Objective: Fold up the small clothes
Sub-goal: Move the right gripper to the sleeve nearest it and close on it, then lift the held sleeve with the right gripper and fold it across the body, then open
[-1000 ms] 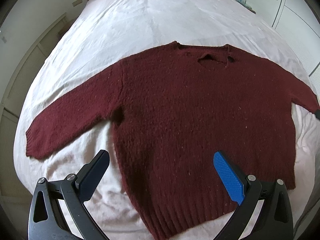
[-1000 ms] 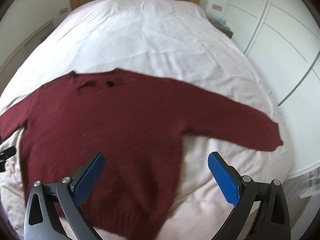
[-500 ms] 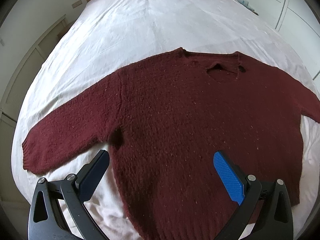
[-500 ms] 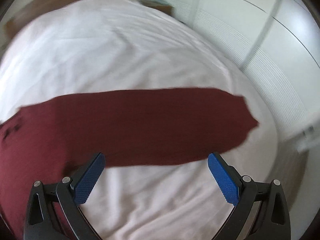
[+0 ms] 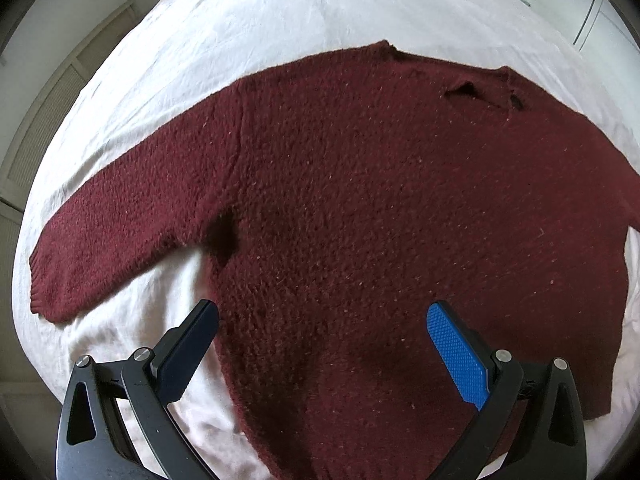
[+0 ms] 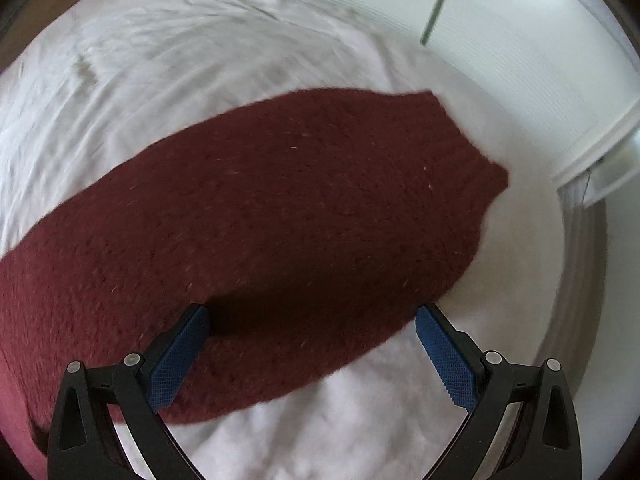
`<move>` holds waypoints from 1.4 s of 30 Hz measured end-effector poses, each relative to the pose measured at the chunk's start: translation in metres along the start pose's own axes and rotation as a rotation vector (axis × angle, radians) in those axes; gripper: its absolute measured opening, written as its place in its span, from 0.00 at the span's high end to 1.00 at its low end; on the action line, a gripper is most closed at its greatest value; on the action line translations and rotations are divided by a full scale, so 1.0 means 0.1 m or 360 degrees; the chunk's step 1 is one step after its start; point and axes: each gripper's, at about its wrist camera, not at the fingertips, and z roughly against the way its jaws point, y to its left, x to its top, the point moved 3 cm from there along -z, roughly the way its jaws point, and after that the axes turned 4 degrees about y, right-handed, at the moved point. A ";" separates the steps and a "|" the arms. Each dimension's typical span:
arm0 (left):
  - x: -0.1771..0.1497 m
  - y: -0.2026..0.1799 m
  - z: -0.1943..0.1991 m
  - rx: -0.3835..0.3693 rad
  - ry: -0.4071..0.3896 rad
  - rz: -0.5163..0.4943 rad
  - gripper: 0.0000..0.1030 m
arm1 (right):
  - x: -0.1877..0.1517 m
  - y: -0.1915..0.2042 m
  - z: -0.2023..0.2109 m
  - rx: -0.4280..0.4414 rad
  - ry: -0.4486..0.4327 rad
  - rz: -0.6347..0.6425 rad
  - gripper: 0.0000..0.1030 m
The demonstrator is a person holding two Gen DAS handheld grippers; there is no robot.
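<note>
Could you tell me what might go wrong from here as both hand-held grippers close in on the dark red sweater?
The right hand-held gripper is open over the sleeve; a bite that is too deep might also catch the white sheet. The left hand-held gripper straddles the sweater body's side edge, so it could drag the thick knit askew.

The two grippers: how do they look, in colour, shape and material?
The left gripper and the right gripper look alike: a black frame with triangular cut-outs and silver screws, carrying two flat fingers that splay outward. The fingers have blue pads with a fine grid texture; on the left gripper one pad looks dark in shadow. No cables, hands or sleeves show.
</note>
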 end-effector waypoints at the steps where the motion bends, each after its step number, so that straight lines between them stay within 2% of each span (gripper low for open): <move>1: 0.00 0.01 0.00 0.0000 0.0002 0.0000 0.01 | 0.01 -0.04 -0.01 0.0025 0.0003 -0.0030 0.01; 7: -0.04 0.04 -0.01 0.0003 0.0003 0.0009 0.01 | 0.09 -0.21 -0.13 0.0170 0.0074 -0.0179 0.01; 9: -0.05 0.04 -0.02 -0.0005 0.0011 0.0017 0.01 | 0.11 -0.22 -0.13 0.0172 0.0100 -0.0172 0.04; 10: -0.06 0.05 -0.02 -0.0010 0.0014 0.0022 0.01 | 0.13 -0.24 -0.13 0.0151 0.0101 -0.0147 0.12; 11: -0.06 0.05 -0.02 -0.0011 0.0015 0.0026 0.01 | 0.14 -0.23 -0.11 0.0131 0.0095 -0.0115 0.26; 12: -0.07 0.06 -0.03 -0.0009 0.0013 0.0027 0.01 | 0.15 -0.20 -0.08 0.0134 0.0089 -0.0090 0.35; 14: -0.06 0.06 -0.05 -0.0010 0.0018 0.0023 0.01 | 0.17 -0.16 0.00 0.0195 0.0073 -0.0064 0.84; 15: -0.06 0.06 -0.05 -0.0018 0.0018 0.0018 0.01 | 0.18 -0.13 0.04 0.0258 0.0075 -0.0064 0.84; 20: -0.08 0.08 -0.01 -0.0009 -0.0012 0.0008 0.01 | 0.12 0.14 0.43 0.0271 -0.0033 0.0099 0.86; 26: -0.08 0.15 0.04 -0.0032 -0.0050 0.0047 0.01 | 0.11 0.54 1.13 0.0465 -0.0241 0.0258 0.86; 31: -0.06 0.19 0.12 -0.0058 -0.0075 0.0063 0.01 | -0.13 1.04 1.73 0.0649 -0.0358 0.0419 0.86; 37: 0.04 0.18 0.17 -0.0085 -0.0115 0.0047 0.01 | -0.43 1.77 2.24 0.0826 -0.0414 0.0605 0.86; 42: 0.14 0.18 0.19 -0.0100 -0.0157 0.0039 0.01 | -0.76 2.40 2.46 0.0930 -0.0375 0.0781 0.86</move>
